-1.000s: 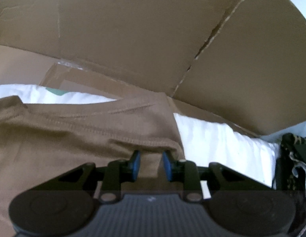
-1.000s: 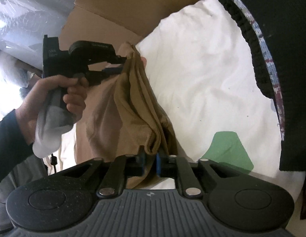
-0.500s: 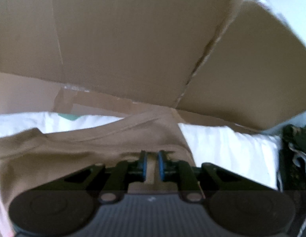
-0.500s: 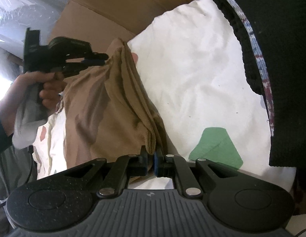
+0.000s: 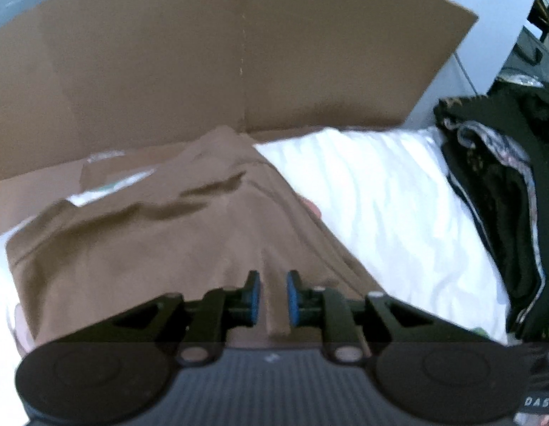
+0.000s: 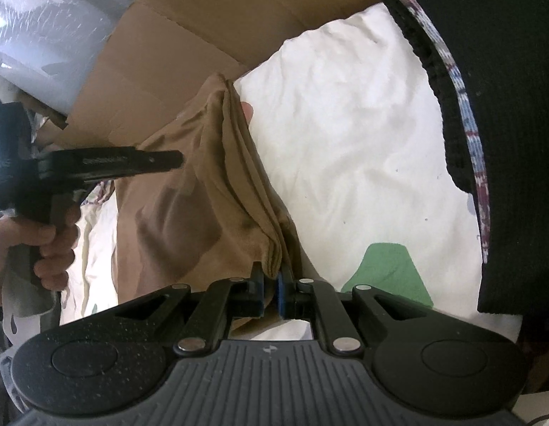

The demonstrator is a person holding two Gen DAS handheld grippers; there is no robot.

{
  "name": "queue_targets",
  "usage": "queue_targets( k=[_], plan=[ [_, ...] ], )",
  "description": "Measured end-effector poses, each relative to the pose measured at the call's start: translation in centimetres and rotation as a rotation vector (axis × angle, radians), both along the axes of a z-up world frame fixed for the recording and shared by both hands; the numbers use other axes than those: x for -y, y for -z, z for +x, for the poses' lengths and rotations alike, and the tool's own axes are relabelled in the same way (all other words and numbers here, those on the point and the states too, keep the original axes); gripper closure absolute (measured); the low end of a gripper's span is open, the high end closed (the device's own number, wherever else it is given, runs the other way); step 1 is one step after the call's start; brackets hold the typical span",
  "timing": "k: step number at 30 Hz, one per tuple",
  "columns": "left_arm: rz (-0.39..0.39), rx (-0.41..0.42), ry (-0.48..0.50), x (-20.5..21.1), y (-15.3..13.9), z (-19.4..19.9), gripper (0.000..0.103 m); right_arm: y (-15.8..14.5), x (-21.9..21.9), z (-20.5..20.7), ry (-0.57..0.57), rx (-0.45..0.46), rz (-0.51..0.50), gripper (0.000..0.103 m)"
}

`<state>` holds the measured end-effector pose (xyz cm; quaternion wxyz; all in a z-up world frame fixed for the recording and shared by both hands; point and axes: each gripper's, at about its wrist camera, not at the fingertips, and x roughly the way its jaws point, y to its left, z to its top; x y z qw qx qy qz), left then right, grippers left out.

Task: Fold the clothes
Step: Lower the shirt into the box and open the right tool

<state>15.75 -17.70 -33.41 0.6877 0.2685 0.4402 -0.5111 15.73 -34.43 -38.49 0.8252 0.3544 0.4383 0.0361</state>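
A brown shirt (image 5: pixel 150 248) lies folded lengthwise on a white sheet (image 5: pixel 380 195). My left gripper (image 5: pixel 273 294) hovers over its near part. The jaws are opening, and a raised ridge of the cloth shows between the blue pads, which do not visibly press on it. The right wrist view shows that gripper (image 6: pixel 178 159) in a person's hand (image 6: pixel 50 248), above the shirt (image 6: pixel 203 213) and casting a shadow on it. My right gripper (image 6: pixel 270 291) is shut on the bunched layers of the shirt's near edge.
Cardboard panels (image 5: pixel 203 53) stand behind the sheet (image 6: pixel 345 142). A dark knitted garment (image 6: pixel 505 106) with a patterned edge lies along the right side. A green patch (image 6: pixel 388 269) marks the sheet near my right gripper. Clear plastic wrap (image 6: pixel 43 35) is at the upper left.
The left gripper let go of the shirt's far corner, drew back toward the left, rose and rolled. The right gripper stays clamped on the near edge.
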Motion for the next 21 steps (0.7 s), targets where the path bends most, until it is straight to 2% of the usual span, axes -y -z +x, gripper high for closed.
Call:
queue_targets(
  k=[8, 11, 14, 19, 21],
  plan=[
    [-0.027, 0.009, 0.040, 2.0, 1.5, -2.0, 0.086, 0.0, -0.6, 0.2, -0.039, -0.020, -0.047, 0.098],
    [-0.041, 0.085, 0.100, 3.1, 1.8, -3.1, 0.086, -0.1, -0.7, 0.2, -0.042, -0.018, -0.052, 0.098],
    [-0.017, 0.068, 0.085, 4.2, 2.7, -2.9, 0.086, -0.2, -0.6, 0.2, -0.037, -0.025, -0.053, 0.097],
    [-0.027, 0.039, 0.044, 5.3, 2.8, -2.0, 0.081, -0.9, -0.2, -0.4, -0.015, -0.006, -0.060, 0.095],
    [-0.040, 0.016, 0.029, 5.2, 2.2, -1.4, 0.081, -1.4, -0.2, -0.6, -0.007, 0.008, -0.083, 0.089]
  ],
)
